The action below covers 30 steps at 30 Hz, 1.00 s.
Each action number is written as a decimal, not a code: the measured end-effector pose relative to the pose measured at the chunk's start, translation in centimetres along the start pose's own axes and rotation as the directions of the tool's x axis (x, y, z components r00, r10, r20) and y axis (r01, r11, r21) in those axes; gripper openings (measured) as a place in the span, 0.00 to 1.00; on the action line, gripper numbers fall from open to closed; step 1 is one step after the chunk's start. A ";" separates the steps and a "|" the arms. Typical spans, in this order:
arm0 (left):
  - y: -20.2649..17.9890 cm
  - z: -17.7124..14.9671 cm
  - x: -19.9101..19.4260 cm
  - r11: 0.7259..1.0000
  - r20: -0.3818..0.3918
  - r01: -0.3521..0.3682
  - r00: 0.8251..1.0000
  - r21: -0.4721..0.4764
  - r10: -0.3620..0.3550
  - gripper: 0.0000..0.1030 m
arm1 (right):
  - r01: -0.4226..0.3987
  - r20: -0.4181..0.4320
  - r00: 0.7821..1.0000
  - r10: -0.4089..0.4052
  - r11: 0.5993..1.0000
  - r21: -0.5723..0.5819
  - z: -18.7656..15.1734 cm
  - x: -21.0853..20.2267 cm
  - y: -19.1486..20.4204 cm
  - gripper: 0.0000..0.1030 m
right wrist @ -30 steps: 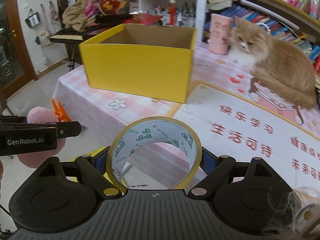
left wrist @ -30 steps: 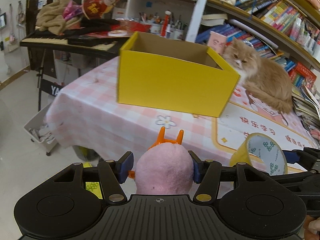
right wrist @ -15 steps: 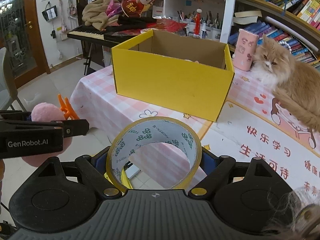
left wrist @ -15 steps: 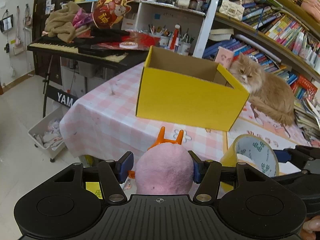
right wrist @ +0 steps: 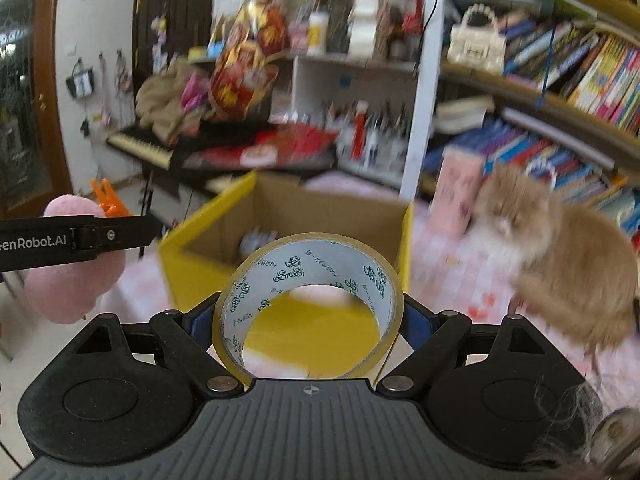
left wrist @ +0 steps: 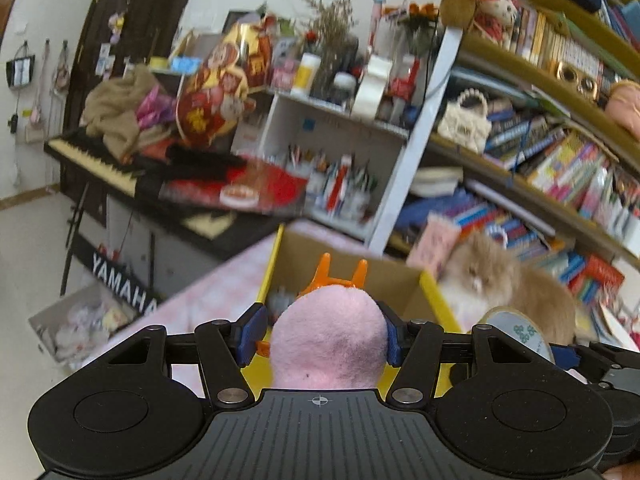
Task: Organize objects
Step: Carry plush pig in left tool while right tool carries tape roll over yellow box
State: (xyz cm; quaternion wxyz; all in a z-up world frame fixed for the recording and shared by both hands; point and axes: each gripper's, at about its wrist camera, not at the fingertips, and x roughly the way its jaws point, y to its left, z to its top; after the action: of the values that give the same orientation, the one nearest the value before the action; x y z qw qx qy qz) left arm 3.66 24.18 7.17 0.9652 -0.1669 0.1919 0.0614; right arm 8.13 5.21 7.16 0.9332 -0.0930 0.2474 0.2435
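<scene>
My left gripper [left wrist: 322,334] is shut on a pink plush toy [left wrist: 330,336] with orange prongs [left wrist: 340,274] at its far end. It hangs just in front of the open yellow cardboard box [left wrist: 276,264]. My right gripper [right wrist: 308,316] is shut on a roll of clear tape [right wrist: 308,276], held upright with its hole facing me, near the front wall of the yellow box [right wrist: 180,268]. A small pale object [right wrist: 256,240] lies inside the box. The tape roll [left wrist: 516,332] shows at the right of the left wrist view, and the plush toy [right wrist: 68,280] at the left of the right wrist view.
An orange and white cat [right wrist: 560,252] sits on the pink checked tablecloth [right wrist: 452,264] right of the box, beside a pink carton [right wrist: 456,188]. Behind stand bookshelves [left wrist: 560,168], a white shelf with pens [left wrist: 340,184] and a cluttered keyboard [left wrist: 96,160].
Both grippers have risen and moved toward the yellow box with their loads still gripped. The box now looks closer and its inside is in view. The views have tilted upward.
</scene>
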 end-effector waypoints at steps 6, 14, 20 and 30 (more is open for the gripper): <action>-1.5 1.9 3.9 1.000 0.022 -0.005 1.000 0.000 0.005 0.55 | 0.004 0.053 0.999 -0.003 1.000 -0.029 3.8 3.5 -3.1 0.84; -3.3 1.2 10.0 0.994 -0.056 -0.097 0.994 0.040 0.099 0.55 | -0.019 0.059 0.998 0.022 0.999 -0.042 6.7 8.7 -6.3 0.84; -4.0 0.4 13.9 0.977 -0.148 -0.187 0.969 0.099 0.200 0.55 | -0.095 -0.007 0.995 0.095 0.995 -0.009 7.3 13.4 -7.1 0.84; -4.9 -1.0 17.0 0.939 -0.216 -0.277 0.923 0.203 0.319 0.57 | -0.242 -0.193 0.939 0.285 0.945 0.221 8.6 20.5 -7.4 0.84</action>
State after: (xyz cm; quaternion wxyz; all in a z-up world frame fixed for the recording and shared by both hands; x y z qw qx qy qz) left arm 19.79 20.19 1.14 0.9238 -0.0595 0.3377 0.1705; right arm 31.04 9.73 4.57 0.8630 0.0058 0.3828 0.3297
